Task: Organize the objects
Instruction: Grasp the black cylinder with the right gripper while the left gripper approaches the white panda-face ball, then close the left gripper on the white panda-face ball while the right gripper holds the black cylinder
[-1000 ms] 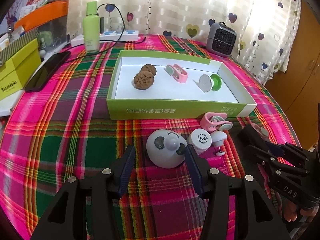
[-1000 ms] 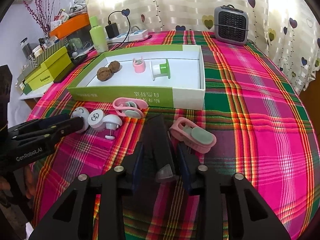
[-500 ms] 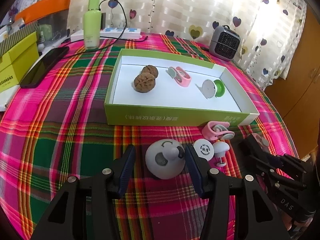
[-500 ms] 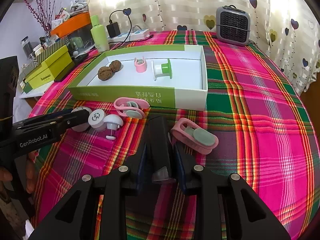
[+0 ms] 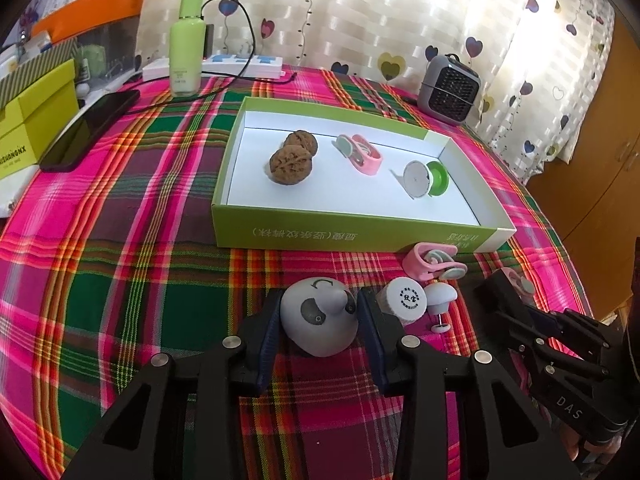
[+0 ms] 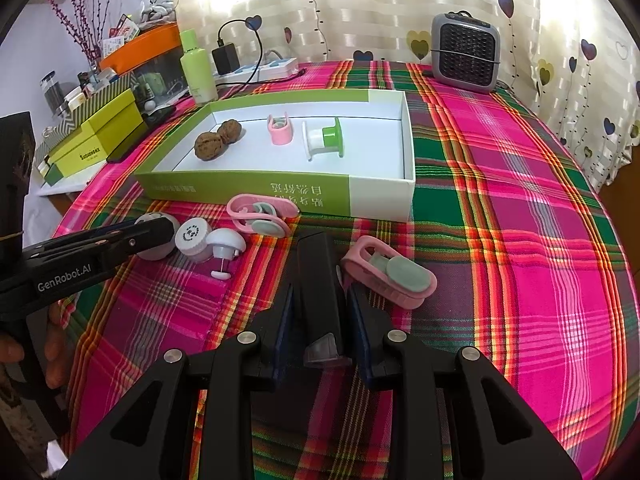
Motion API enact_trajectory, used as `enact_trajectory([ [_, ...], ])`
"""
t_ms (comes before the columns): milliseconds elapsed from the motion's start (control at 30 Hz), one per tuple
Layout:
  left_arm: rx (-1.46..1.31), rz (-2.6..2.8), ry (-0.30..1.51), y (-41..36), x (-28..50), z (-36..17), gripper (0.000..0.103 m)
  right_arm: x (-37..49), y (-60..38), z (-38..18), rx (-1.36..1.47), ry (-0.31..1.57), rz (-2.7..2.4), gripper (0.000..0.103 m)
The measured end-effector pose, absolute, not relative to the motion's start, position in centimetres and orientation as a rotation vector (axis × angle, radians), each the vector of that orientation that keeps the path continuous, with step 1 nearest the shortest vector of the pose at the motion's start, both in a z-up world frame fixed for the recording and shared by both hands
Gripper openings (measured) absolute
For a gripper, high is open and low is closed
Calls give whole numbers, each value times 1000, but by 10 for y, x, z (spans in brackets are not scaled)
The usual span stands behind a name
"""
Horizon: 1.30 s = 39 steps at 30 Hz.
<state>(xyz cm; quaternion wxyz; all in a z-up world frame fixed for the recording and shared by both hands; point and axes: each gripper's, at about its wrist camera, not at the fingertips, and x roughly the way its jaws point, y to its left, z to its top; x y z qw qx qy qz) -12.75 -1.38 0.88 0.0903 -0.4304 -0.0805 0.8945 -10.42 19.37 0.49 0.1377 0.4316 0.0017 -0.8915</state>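
My left gripper (image 5: 318, 304) straddles a grey panda-faced ball (image 5: 316, 320) on the plaid cloth; its jaws are closing and the pads touch the ball's sides. My right gripper (image 6: 320, 296) is shut on a black block (image 6: 316, 256) lying on the cloth. A green box (image 5: 352, 236) with a white floor holds two walnuts (image 5: 290, 164), a pink clip (image 5: 360, 154) and a green-white spool (image 5: 424, 176). In front of the box lie a white round cap (image 5: 404, 304), a mushroom-shaped pin (image 5: 440, 296) and a second pink clip (image 5: 434, 260). A third pink clip (image 6: 392, 276) lies right of the block.
A grey heater (image 6: 464, 56) stands at the back right. A green bottle (image 5: 186, 52), a power strip (image 5: 240, 64), a black phone (image 5: 88, 128) and a yellow-green carton (image 5: 28, 120) are at the back left. The table edge curves down on the right.
The left jaws have narrowed from well apart onto the panda ball. The right jaws tightened slightly on the black block. Neither hand has shifted.
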Motion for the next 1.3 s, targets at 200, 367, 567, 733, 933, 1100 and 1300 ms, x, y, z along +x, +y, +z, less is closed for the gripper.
enact_trajectory([
  [200, -1279, 2661, -241, -14, -127, 9, 35, -104, 193, 5, 1249, 2, -2579, 28],
  [367, -1278, 2658, -234, -13, -129, 10, 35, -105, 194, 5, 1250, 5, -2581, 27],
  [567, -1257, 2664, -226, -14, -125, 11, 31, -105, 198, 5, 1250, -26, -2582, 26],
  [733, -1249, 2665, -234, -15, -123, 11, 29, -106, 198, 5, 1251, -28, -2582, 26],
  [933, -1236, 2668, -244, -17, -123, 12, 28, -106, 198, 6, 1251, -28, -2581, 26],
  [1100, -1235, 2669, -249, -17, -122, 12, 28, -106, 199, 6, 1250, -26, -2581, 25],
  [1300, -1222, 2671, -244, -19, -120, 15, 28, -104, 197, 8, 1238, -27, -2578, 25],
])
